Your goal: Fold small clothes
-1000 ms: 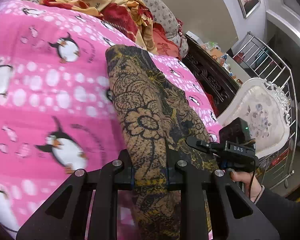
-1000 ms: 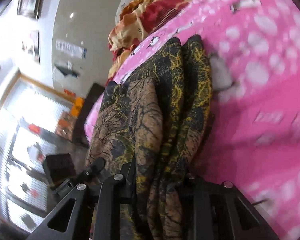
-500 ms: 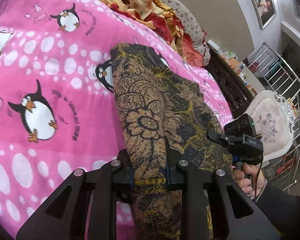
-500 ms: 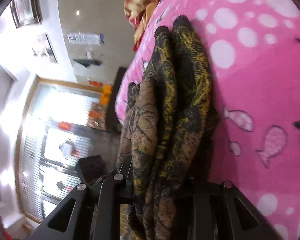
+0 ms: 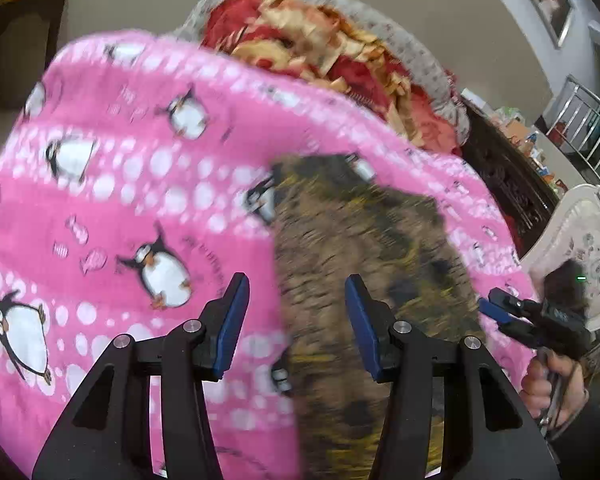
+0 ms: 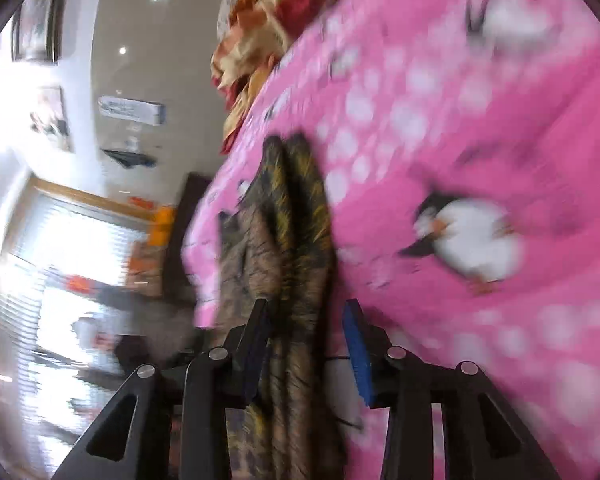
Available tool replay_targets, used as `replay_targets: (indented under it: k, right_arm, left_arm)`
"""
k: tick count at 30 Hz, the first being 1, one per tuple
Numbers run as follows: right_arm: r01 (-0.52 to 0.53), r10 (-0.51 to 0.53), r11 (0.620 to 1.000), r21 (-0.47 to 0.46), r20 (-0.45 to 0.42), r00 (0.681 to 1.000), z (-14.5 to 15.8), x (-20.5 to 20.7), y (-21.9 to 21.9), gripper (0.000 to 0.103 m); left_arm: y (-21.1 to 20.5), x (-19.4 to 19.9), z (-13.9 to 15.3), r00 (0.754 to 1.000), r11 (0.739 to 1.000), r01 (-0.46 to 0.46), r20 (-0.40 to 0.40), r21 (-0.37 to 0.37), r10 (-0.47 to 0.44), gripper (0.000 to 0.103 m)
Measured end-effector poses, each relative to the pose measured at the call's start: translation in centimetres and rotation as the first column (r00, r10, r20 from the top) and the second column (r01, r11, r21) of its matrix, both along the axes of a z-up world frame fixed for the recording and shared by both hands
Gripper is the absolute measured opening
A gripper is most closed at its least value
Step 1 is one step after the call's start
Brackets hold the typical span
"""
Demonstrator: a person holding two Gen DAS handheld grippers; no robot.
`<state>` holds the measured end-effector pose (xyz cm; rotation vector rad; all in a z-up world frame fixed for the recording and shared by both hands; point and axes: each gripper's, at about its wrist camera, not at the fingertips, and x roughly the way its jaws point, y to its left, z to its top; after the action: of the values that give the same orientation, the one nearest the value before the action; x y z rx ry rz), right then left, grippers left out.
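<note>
A folded dark garment (image 5: 360, 240) with a brown and yellow pattern lies on the pink penguin blanket (image 5: 140, 180). My left gripper (image 5: 296, 312) hovers over its near end with the jaws opening. The cloth's left edge lies between the blue pads, which do not press on it. In the right wrist view the garment (image 6: 300, 240) shows as stacked folds. My right gripper (image 6: 306, 332) has its jaws opening too, with the folds loose between them and closer to the left pad. The right gripper (image 5: 496, 304) also appears at the garment's right side, held by a hand (image 5: 552, 384).
A heap of red and yellow bedding (image 5: 320, 56) lies at the blanket's far end. Dark wooden furniture (image 5: 508, 184), a white chair (image 5: 580, 232) and a metal rack (image 5: 588, 120) stand to the right. The pink blanket (image 6: 460, 120) spreads wide beside the garment.
Both grippers were shut on the garment's near end; now both sets of jaws have parted and let it go. Both cameras have swung and pulled back, and the frames are blurred.
</note>
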<state>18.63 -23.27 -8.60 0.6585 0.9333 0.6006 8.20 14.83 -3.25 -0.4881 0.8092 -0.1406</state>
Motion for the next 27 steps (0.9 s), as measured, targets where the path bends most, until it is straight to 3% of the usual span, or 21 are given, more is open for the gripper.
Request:
replay_targets:
  k: [3,5,6,8,11,12,13,16,27]
  right_arm:
    - [-0.021,0.091,0.964,-0.267,0.253,0.963,5.3,-3.1,4.7,0.036]
    - [-0.063,0.251,0.879,-0.473,0.347,0.904,6.9,-5.3,9.8,0.036]
    - [-0.09,0.311,0.848,-0.523,0.351,0.883,6.9,-6.1,11.4,0.036]
    - [-0.216,0.419,0.818,-0.533,0.295,0.859,5.5,-7.3,13.9,0.036]
    - [-0.233,0.497,0.693,-0.683,0.218,0.84,1.8,-8.6,14.7,0.03]
    - [-0.225,0.498,0.689,-0.689,0.225,0.837,0.7,-8.7,13.6,0.027]
    - [-0.213,0.492,0.706,-0.676,0.251,0.834,0.2,-8.8,12.3,0.027]
    - [-0.206,0.454,0.757,-0.621,0.272,0.849,-0.4,-8.5,9.6,0.023]
    - [-0.198,0.453,0.759,-0.621,0.283,0.845,-0.3,-8.1,10.6,0.025]
  left_arm:
    - [-2.3,0.6,0.8,1.0,1.0,-0.017,0.027,0.015,0.017,0.048]
    - [-3.7,1.7,0.7,0.998,0.998,-0.055,0.02,0.041,0.054,0.048]
    - [-3.8,2.1,0.6,0.997,0.997,-0.073,0.009,0.04,0.073,0.048]
    - [-3.9,2.8,-0.3,0.994,0.994,-0.108,-0.025,0.022,0.108,0.048]
    - [-4.9,3.4,-2.8,0.993,0.994,-0.095,-0.061,0.053,0.099,0.052]
    - [-5.5,3.4,-3.9,0.995,0.994,-0.073,-0.066,0.081,0.079,0.052]
    - [-6.5,2.8,-4.4,0.997,0.988,-0.066,-0.033,0.139,0.072,0.052]
    - [-7.4,2.7,-4.1,0.997,0.978,-0.072,-0.01,0.197,0.075,0.056]
    - [-7.1,3.5,-4.5,0.996,0.976,-0.075,-0.025,0.206,0.082,0.056]
